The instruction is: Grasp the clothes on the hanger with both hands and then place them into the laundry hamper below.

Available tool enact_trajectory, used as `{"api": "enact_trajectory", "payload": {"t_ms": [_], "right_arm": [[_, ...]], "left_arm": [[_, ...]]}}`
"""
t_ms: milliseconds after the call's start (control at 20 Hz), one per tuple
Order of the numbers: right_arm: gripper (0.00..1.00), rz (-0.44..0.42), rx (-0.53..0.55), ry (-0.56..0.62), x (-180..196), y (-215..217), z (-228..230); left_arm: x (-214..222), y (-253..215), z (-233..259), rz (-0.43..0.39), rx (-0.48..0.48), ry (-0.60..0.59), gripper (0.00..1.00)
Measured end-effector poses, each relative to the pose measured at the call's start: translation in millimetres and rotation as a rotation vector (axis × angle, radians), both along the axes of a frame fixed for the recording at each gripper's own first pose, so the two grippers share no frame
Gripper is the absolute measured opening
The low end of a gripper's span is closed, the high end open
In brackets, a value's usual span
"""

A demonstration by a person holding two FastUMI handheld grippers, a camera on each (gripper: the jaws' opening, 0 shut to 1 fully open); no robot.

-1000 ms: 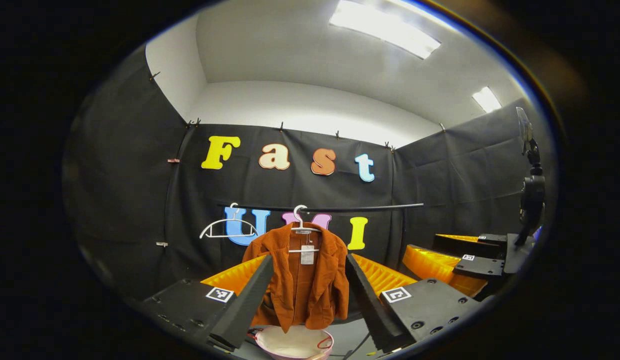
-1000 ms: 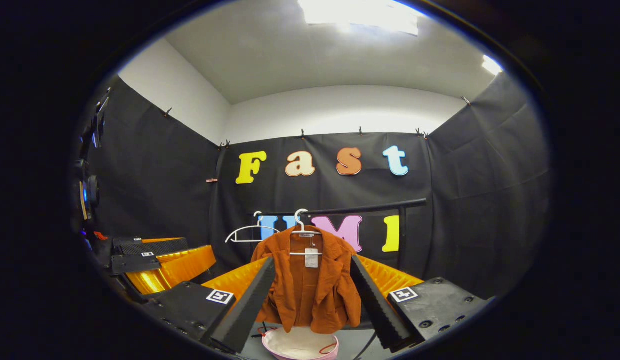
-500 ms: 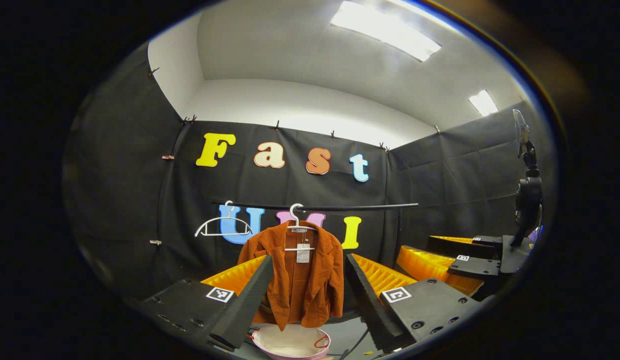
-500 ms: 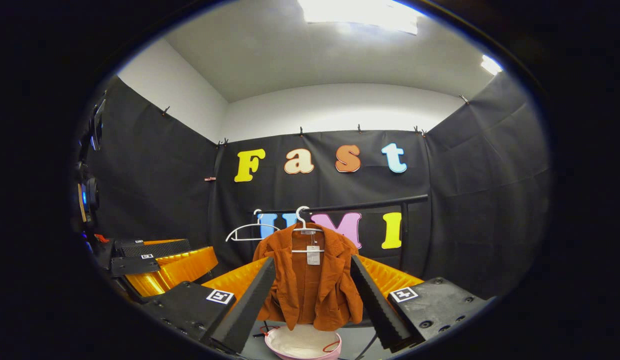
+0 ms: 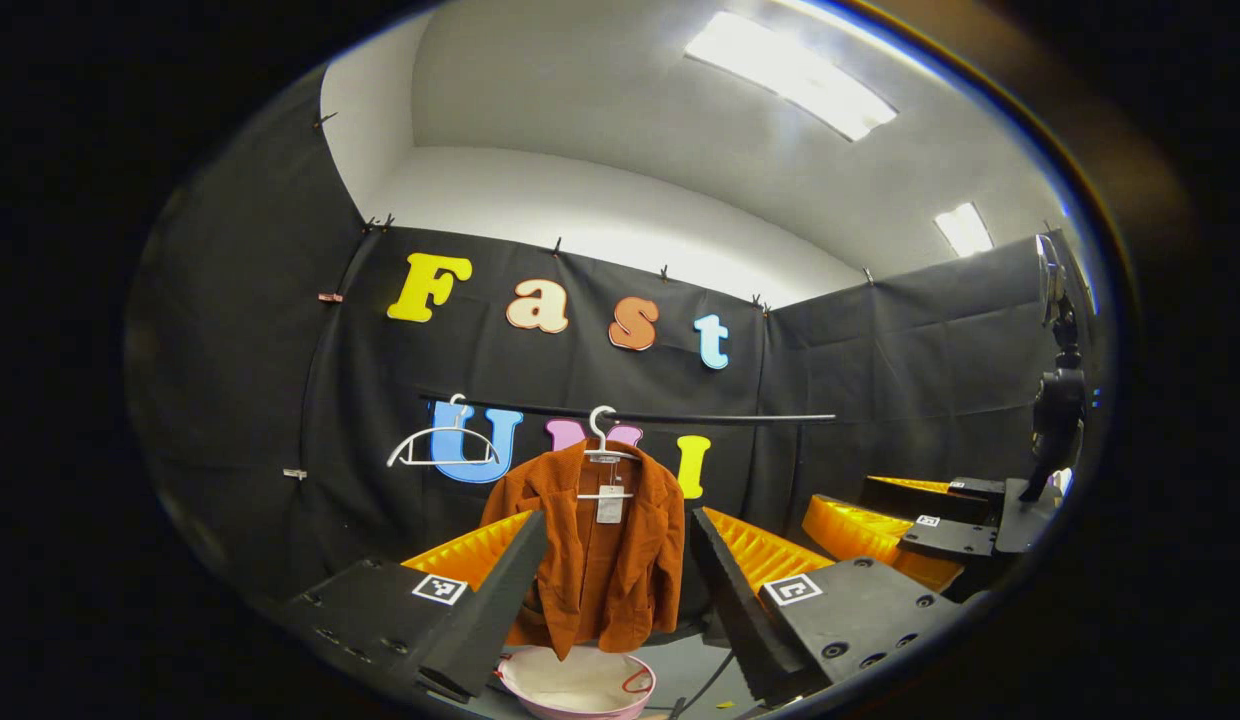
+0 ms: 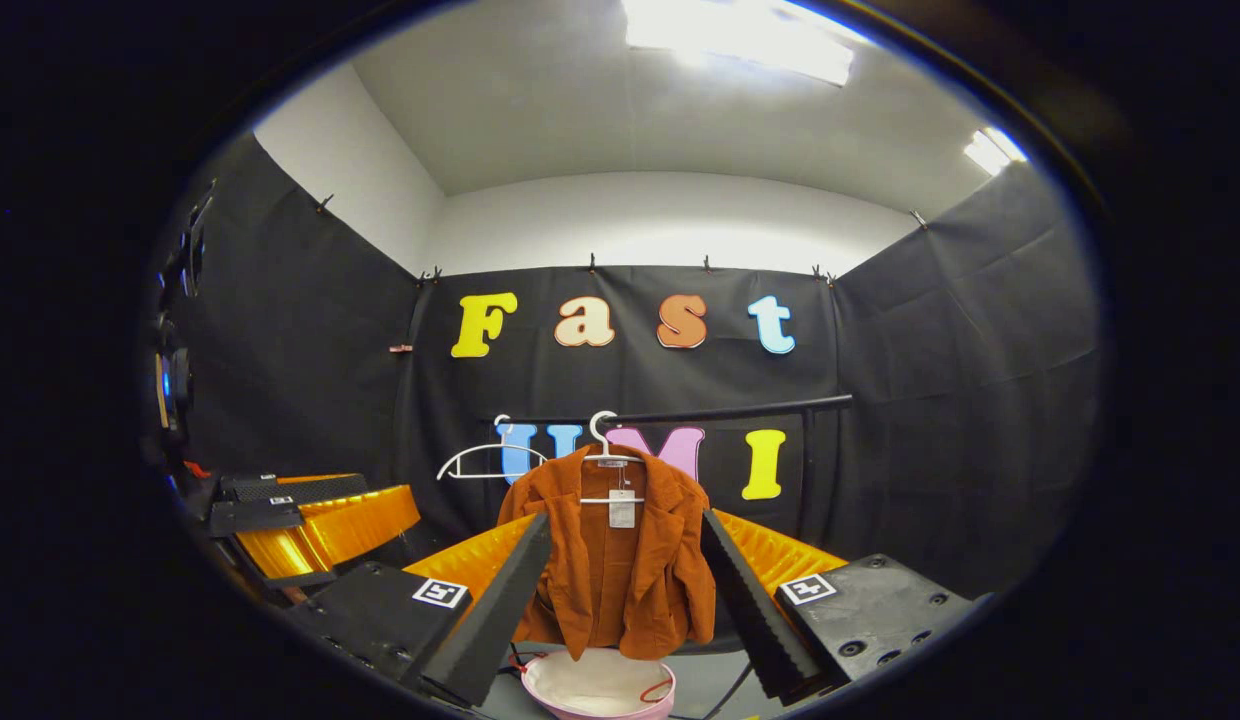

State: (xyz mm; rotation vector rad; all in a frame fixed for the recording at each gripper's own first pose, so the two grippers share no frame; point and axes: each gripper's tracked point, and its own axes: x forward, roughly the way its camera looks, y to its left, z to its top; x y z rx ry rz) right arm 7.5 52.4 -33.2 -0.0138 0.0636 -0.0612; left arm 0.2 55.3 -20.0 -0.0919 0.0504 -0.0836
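Jacket (image 5: 600, 560), rust-brown, with a paper tag (image 5: 609, 505) at the collar: hangs on a white hanger (image 5: 602, 455) from the black rail (image 5: 680, 417), about mid-rail. Second white hanger (image 5: 442, 447), bare, nearer the rail's left end. Hamper (image 5: 577, 685), pink rim and pale lining, on the floor directly under the jacket's hem. Left gripper (image 5: 615, 585): fingers spread wide, holding nothing, jacket framed between them but well apart. Right gripper (image 6: 625, 590): likewise spread and empty, facing the jacket from a distance.
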Motion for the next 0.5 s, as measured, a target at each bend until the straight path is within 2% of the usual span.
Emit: {"api": "enact_trajectory", "payload": {"t_ms": [200,500], "right_arm": [[0.96,-0.034,-0.011,-0.002,17.4,1.5,-3.8],[0.97,-0.045,-0.086,-0.006,83.3,-13.1,-33.2]], "left_arm": [[17.6,15.1,-5.4,-0.005,-0.017,0.006,0.9],[72.1,26.4,-33.2,-0.007,-0.033,0.021,0.9]]}}
